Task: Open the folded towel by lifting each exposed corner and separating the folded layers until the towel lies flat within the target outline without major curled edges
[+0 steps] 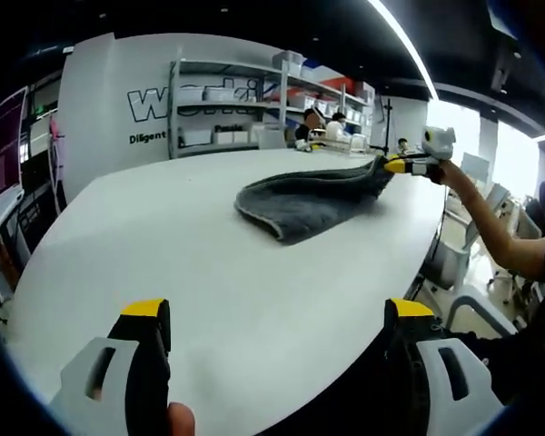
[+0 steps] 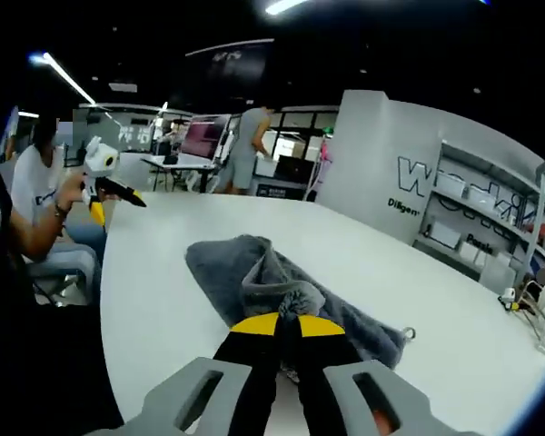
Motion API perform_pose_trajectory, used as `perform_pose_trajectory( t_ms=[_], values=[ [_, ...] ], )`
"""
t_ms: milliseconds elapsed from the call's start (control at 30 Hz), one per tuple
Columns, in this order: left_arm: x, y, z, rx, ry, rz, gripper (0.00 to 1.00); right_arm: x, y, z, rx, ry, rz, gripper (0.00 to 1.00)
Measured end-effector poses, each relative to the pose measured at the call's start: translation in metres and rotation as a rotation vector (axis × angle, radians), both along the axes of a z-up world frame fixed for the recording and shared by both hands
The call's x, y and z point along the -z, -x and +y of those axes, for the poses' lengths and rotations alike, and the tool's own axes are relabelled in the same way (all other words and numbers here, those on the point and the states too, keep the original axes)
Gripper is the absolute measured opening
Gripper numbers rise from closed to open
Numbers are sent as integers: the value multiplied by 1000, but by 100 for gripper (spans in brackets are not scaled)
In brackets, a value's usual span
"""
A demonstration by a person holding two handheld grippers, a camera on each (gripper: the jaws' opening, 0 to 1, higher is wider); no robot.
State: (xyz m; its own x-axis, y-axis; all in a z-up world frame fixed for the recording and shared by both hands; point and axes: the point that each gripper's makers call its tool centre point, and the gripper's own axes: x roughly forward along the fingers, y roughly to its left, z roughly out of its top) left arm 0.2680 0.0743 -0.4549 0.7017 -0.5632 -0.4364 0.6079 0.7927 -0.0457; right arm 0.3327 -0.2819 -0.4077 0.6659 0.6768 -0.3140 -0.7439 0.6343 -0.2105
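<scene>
Towel first: in the left gripper view the dark grey folded terry towel (image 1: 307,202) lies on the white oval table (image 1: 163,245), toward one o'clock from the camera and well away from the view's own yellow-tipped left gripper (image 1: 277,318). That gripper's two jaws stand wide apart at the bottom of the view with nothing between them, above bare tabletop. At two o'clock the right gripper (image 1: 392,165), held in a person's outstretched hand, meets the far corner of the towel, which rises slightly toward it. Grey metal shelving (image 1: 254,104) with white boxes stands against the white wall behind the table.

In the right gripper view the right gripper (image 2: 286,324) rises at six o'clock with its yellow-tipped jaws pressed together on a bunched edge of the towel (image 2: 254,282), lifting a ridge of cloth above the table (image 2: 391,263). The rest of the towel spreads toward eleven o'clock, partly folded over itself. A small loop tag (image 2: 409,334) shows at four o'clock, possibly sewn to the towel's corner. At ten o'clock the left gripper (image 2: 132,200) hangs beyond the table edge, well apart from the towel.
</scene>
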Motion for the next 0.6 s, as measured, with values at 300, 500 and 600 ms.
perform_pose_trajectory(
  t_ms=[300,500,600],
  values=[
    [4,1,-5,13,-8,10,96,42,27,-9,-20,-14,110,2],
    [4,-3,-9,18,-17,7,96,66,33,-15,-13,16,180,2],
    [2,-11,-13,24,-18,-5,96,68,31,-18,-5,34,179,2]
  ],
)
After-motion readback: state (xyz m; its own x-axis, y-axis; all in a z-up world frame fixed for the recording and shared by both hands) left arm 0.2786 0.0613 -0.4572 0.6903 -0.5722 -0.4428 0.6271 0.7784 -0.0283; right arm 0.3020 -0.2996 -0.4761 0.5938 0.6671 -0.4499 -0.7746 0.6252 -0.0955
